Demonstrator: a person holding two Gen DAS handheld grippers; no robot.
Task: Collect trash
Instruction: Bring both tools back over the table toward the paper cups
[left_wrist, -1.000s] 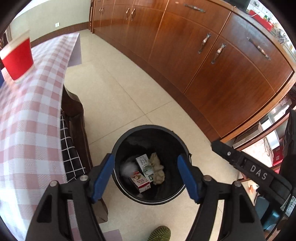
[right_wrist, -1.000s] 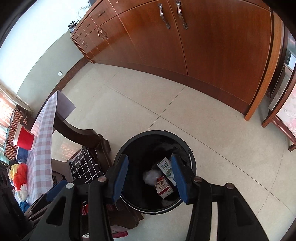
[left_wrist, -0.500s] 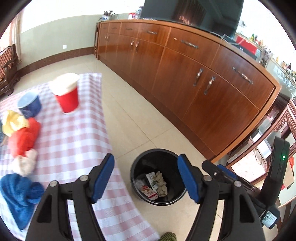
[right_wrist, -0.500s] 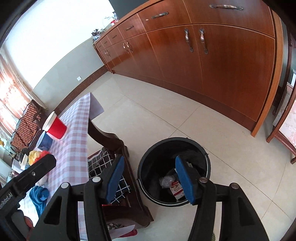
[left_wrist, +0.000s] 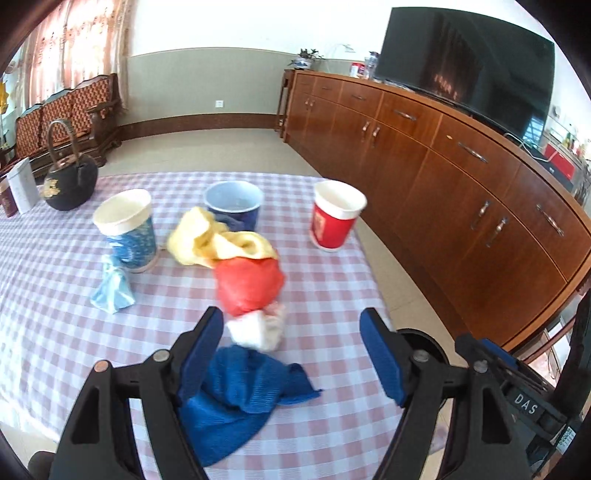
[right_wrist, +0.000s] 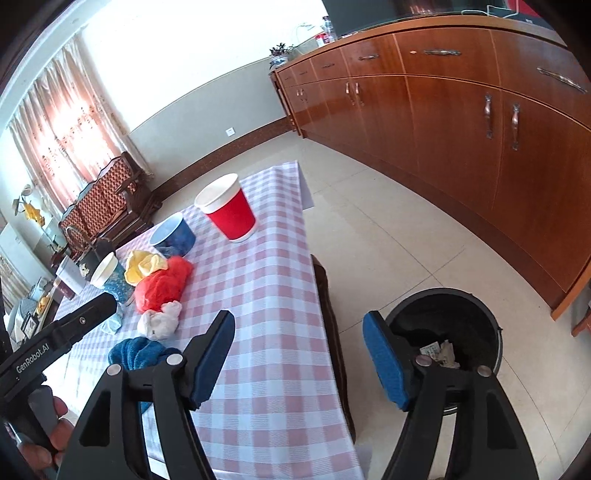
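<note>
On the checked table (left_wrist: 55, 325) lie a blue cloth (left_wrist: 240, 391), a white crumpled wad (left_wrist: 258, 328), a red bag (left_wrist: 249, 282), a yellow bag (left_wrist: 210, 242) and a pale blue wad (left_wrist: 112, 288). A red cup (left_wrist: 334, 221), a blue-patterned cup (left_wrist: 127, 229) and a blue bowl (left_wrist: 232, 205) stand behind. My left gripper (left_wrist: 291, 354) is open and empty, over the blue cloth. My right gripper (right_wrist: 299, 358) is open and empty above the table edge (right_wrist: 310, 295), beside the black bin (right_wrist: 487, 328) on the floor, which holds cartons.
A black kettle (left_wrist: 68, 177) and a white box (left_wrist: 22, 188) stand at the table's far left. A long wooden cabinet (left_wrist: 461, 177) runs along the right, with a TV (left_wrist: 465, 66) on top. A chair (right_wrist: 328, 295) stands between table and bin.
Both grippers have swung up and left from over the bin to face the table. The bin has dropped to the lower right of the views. Both stay open and empty.
</note>
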